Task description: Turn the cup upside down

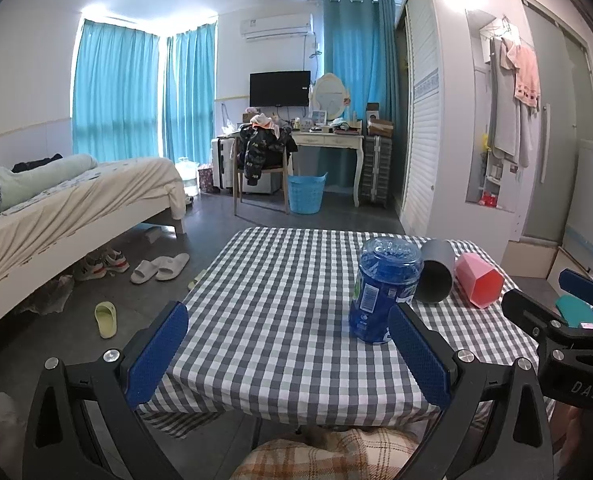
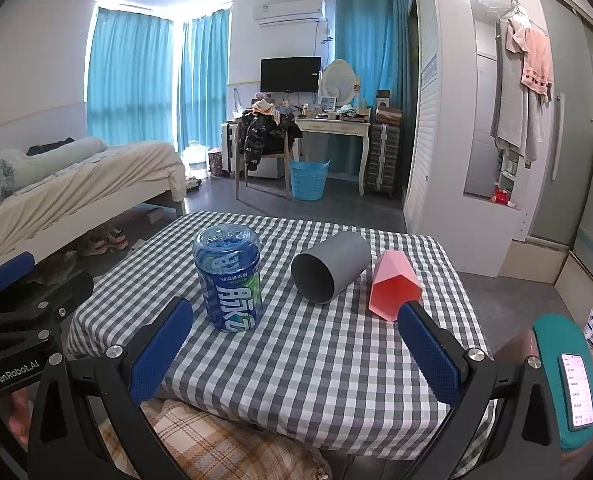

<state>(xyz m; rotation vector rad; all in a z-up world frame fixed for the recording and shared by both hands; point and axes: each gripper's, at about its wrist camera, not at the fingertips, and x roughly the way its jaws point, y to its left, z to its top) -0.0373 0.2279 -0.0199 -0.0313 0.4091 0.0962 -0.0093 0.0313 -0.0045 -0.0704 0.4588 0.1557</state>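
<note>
Cups, two of them, lie on their sides on the one checked table [image 2: 304,360]: a grey cup [image 2: 330,266] with its mouth toward us, and just beside it a smaller pink cup [image 2: 392,292]. One blue bottle [image 2: 229,280] stands left of them. Both claws, left gripper [image 1: 286,354] and right gripper [image 2: 292,352], are spread wide, holding nothing, hovering at the near edge.

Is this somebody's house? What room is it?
It looks like a bedroom in someone's home: there's a bed, a dressing table with a mirror, and slippers on the floor.
</note>
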